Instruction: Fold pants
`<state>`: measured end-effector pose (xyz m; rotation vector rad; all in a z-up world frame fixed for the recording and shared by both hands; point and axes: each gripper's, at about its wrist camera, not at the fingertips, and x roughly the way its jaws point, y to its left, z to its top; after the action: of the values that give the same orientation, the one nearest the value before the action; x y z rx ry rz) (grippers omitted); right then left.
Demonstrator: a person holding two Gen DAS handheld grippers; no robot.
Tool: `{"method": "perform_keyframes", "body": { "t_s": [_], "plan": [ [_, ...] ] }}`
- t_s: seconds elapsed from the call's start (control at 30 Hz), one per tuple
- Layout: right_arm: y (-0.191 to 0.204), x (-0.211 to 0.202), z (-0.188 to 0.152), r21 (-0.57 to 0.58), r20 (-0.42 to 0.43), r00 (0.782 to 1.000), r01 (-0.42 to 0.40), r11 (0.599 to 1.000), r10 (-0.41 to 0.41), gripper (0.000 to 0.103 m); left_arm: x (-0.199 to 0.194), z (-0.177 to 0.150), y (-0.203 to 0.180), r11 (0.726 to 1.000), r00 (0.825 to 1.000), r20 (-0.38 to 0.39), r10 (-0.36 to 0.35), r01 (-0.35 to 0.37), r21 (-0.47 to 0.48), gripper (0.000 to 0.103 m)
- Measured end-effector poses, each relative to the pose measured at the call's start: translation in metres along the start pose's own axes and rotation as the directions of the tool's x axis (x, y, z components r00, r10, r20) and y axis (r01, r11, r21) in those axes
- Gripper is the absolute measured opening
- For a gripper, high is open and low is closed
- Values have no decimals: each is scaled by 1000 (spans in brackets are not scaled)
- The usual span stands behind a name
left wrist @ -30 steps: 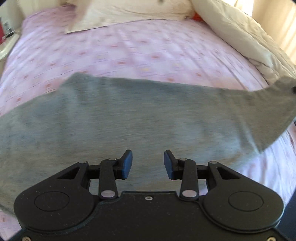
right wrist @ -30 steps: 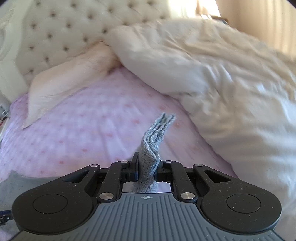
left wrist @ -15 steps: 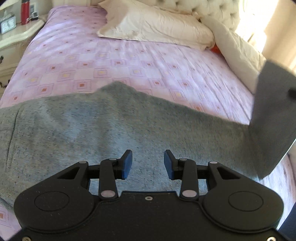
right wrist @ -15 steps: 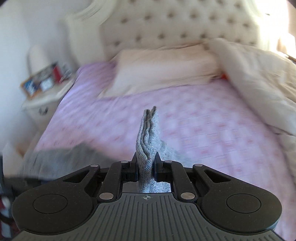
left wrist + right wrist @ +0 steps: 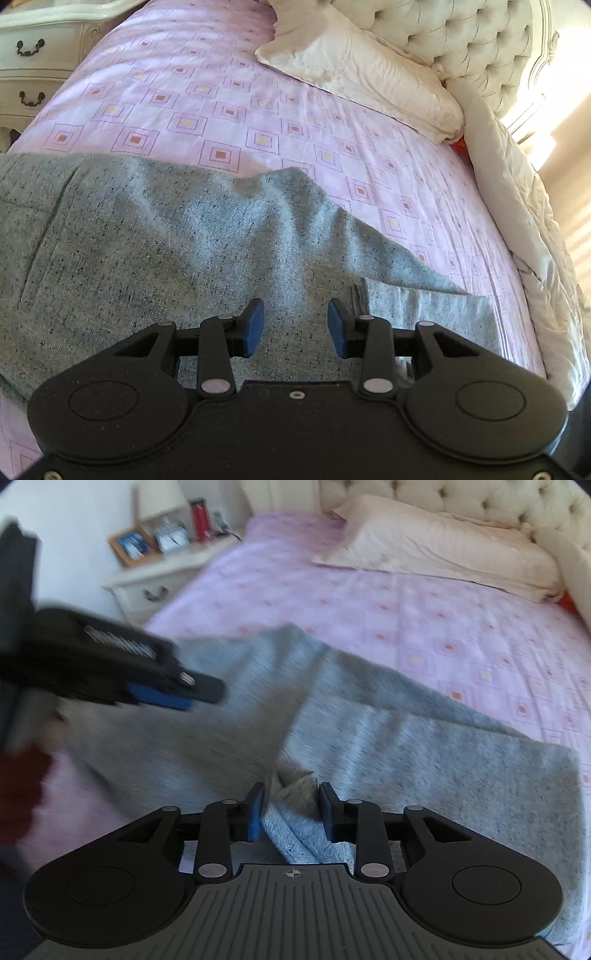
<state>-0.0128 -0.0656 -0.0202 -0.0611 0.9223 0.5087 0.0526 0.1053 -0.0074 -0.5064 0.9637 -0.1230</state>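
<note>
Grey speckled pants (image 5: pixel 155 243) lie on the pink patterned bed sheet (image 5: pixel 229 107), with one end folded over onto the rest (image 5: pixel 424 753). My left gripper (image 5: pixel 295 326) is open and empty just above the pants. It also shows blurred at the left of the right wrist view (image 5: pixel 173 694). My right gripper (image 5: pixel 290 810) is open, with the bunched leg end (image 5: pixel 291 819) lying loose between its jaws.
A cream pillow (image 5: pixel 362 70) and tufted headboard (image 5: pixel 461 37) are at the far end. A white duvet (image 5: pixel 524 229) is heaped along the right. A white nightstand (image 5: pixel 155 579) with a photo frame and red bottle stands left of the bed.
My right gripper swung left, carried the leg end over onto the pants, lowered it and opened. The raised cloth now lies down. My left gripper stayed open over the pants.
</note>
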Motion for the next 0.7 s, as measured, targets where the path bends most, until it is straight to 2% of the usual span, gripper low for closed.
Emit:
{"method": "perform_keyframes", "body": {
  "t_s": [0.1,0.17,0.23,0.3,0.33,0.47,0.53,0.57,0.67,0.7],
  "plan": [
    [-23,-26,10,83,46,999,-23,996,19,30,-4,-5,-10,999,1000,23,4,-5,48,46],
    [-45,-30,15,162,54,998,3,987,-12,30,-4,-8,-19,995,999,37,4,-8,98,46],
    [-74,-30,22,234,17,996,79,969,-85,30,-4,-12,-29,988,999,44,-5,-1,151,46],
    [-106,-25,27,307,-63,985,171,936,-159,28,-3,-17,-38,981,999,33,-25,18,195,46],
    [-122,-22,27,341,-104,980,197,919,-171,28,-2,-20,-41,977,999,25,-38,32,212,46],
    [-171,-12,16,451,-223,952,292,843,-210,25,3,-35,-60,943,995,-30,-95,99,316,46],
    [-187,-6,7,450,-285,926,358,818,-248,25,9,-44,-69,920,991,-84,-105,129,371,47],
    [-194,-3,-1,456,-313,914,384,803,-259,21,12,-49,-73,906,989,-110,-98,134,400,47],
    [-204,-9,-11,522,-295,924,369,769,-244,11,23,-65,-82,873,983,-180,-41,123,472,50],
    [-204,-11,-12,510,-296,922,372,775,-248,11,28,-70,-83,867,980,-200,-14,112,486,51]
  ]
}}
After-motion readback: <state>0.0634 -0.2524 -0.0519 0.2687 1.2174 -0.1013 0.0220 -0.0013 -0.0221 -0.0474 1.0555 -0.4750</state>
